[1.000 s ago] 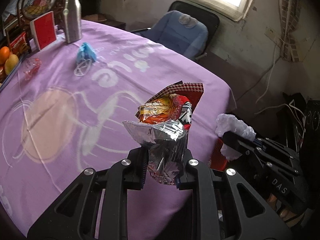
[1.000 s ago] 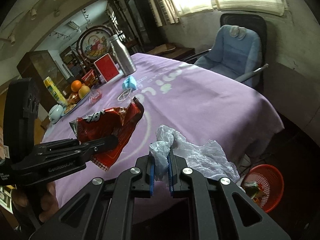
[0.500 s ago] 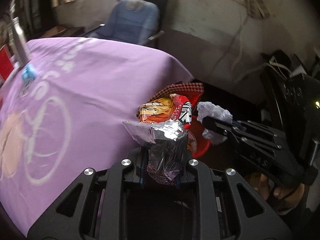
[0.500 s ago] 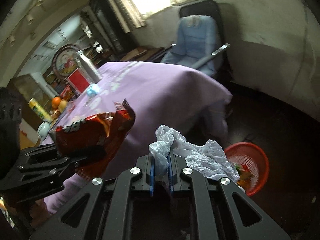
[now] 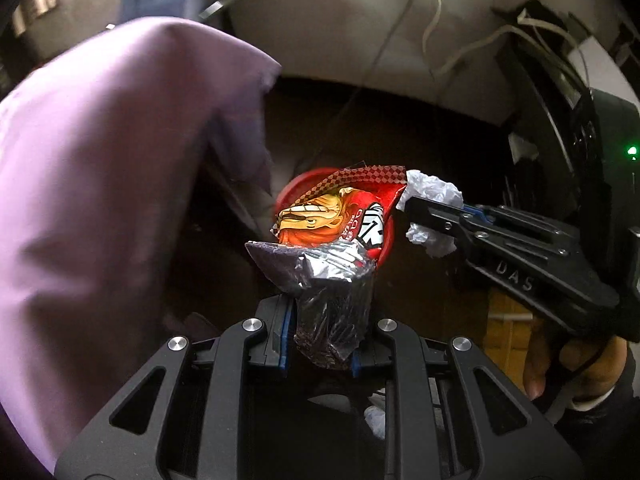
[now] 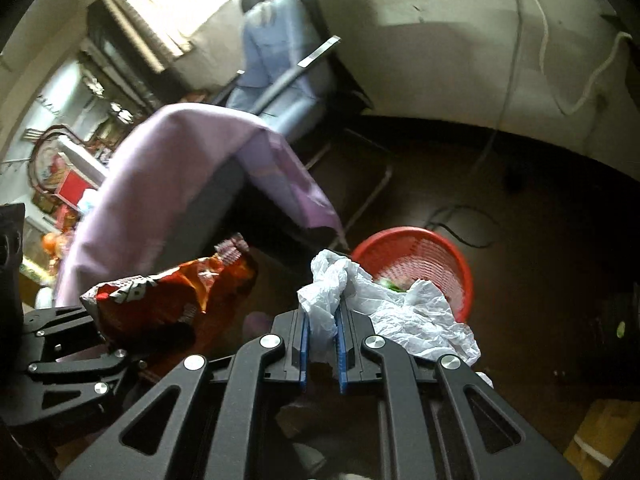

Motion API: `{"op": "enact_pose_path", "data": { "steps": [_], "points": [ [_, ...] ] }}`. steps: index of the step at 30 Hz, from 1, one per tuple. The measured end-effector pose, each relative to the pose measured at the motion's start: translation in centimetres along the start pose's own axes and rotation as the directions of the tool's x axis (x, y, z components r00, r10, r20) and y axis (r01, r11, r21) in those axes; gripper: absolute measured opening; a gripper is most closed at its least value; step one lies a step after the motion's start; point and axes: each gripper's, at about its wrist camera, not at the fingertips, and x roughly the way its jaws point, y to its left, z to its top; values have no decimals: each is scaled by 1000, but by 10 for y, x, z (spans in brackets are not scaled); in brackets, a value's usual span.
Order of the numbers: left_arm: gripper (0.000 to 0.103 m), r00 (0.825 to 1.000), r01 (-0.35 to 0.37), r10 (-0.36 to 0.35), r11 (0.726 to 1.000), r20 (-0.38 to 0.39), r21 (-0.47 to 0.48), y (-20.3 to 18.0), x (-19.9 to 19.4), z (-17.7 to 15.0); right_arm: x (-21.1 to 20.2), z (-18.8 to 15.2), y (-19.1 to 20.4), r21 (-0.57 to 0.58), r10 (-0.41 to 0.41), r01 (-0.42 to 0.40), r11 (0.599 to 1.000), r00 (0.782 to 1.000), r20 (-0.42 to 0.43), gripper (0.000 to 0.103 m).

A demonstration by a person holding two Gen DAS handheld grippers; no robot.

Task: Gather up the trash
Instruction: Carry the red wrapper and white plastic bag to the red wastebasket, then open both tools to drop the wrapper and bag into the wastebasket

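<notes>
My left gripper (image 5: 322, 334) is shut on a red snack bag (image 5: 328, 236) with a silver inside; the bag hangs in front of a red waste basket (image 5: 294, 192) on the dark floor. It also shows in the right wrist view (image 6: 168, 300). My right gripper (image 6: 322, 344) is shut on a crumpled white plastic bag (image 6: 384, 304), held just left of and above the red basket (image 6: 424, 256), which holds some trash. In the left wrist view the right gripper (image 5: 424, 216) holds the white plastic (image 5: 432, 192) beside the snack bag.
The purple-clothed table (image 5: 100, 160) hangs close on the left; its corner (image 6: 280, 160) drapes near the basket. A blue chair (image 6: 276, 68) stands by the wall. Cables (image 6: 472, 224) run on the floor and wall. A yellow box (image 6: 600, 436) sits at lower right.
Both grippers have swung away from the tabletop and down toward the floor, bringing the snack bag and plastic bag close over the red basket. Both grips are unchanged.
</notes>
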Motion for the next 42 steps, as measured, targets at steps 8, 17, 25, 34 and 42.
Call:
{"op": "enact_pose_path", "data": {
  "steps": [8,17,25,34,42],
  "points": [
    [22,992,33,-30,999,-125,28,-4,83,22,54,-9,-57,140,-36,51,989,993,-110,12],
    [27,968,37,-36,999,-246,-3,5,172,37,127,4,-108,372,94,-26,928,981,-168,13],
    [75,972,-15,-12,994,-236,-111,26,188,45,161,14,-122,473,127,-40,880,980,-153,48],
    [81,974,30,-63,988,-218,-150,27,177,45,143,16,-123,464,148,-78,882,982,-116,50],
    [81,975,56,-74,994,-209,-92,5,150,29,89,20,-118,423,83,-53,904,995,-52,56]
  ]
}}
